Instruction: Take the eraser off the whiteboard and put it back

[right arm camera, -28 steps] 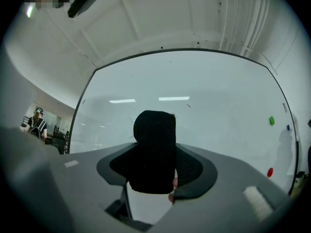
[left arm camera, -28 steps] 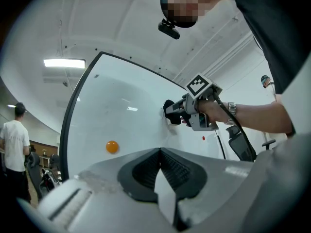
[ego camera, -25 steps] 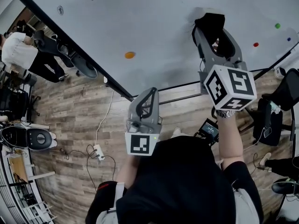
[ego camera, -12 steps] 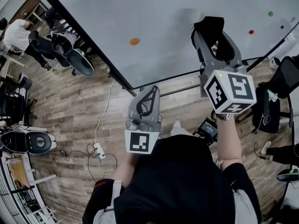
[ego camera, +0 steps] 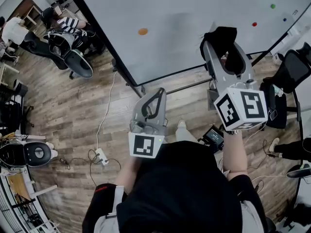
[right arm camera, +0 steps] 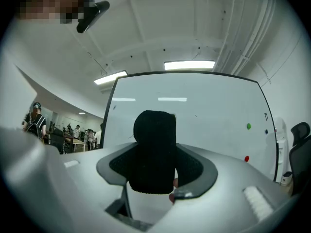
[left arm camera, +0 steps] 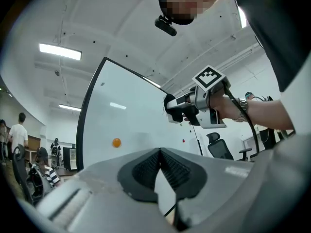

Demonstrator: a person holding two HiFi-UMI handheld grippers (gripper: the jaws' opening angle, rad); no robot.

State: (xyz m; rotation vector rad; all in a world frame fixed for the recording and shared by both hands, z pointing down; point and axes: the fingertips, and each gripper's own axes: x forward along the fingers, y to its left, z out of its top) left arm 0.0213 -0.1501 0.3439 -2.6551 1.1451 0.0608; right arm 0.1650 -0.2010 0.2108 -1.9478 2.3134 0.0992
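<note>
The whiteboard (ego camera: 194, 28) stood upright on its frame and filled the field ahead. The right claw (right arm camera: 155, 168) was clenched on the black eraser (right arm camera: 154, 149), which sat between its pads and stood proud of the tips, in front of the whiteboard's lower right part. The left claw (left arm camera: 159, 171) was pressed closed with nothing in it, held low and clear of the whiteboard's bottom edge. In my judgement the eraser was off the whiteboard and due for return. This calls for its flat face to be brought square to the whiteboard, the grip kept firm until it seats, and release only once it holds there, clear of the red magnet (ego camera: 253, 24) to its right. Not established: whether the eraser touched the whiteboard or stood just off it, since no view showed the gap edge-on. Also not established: which face of the eraser was turned to the whiteboard, and by what means it stays on.
</note>
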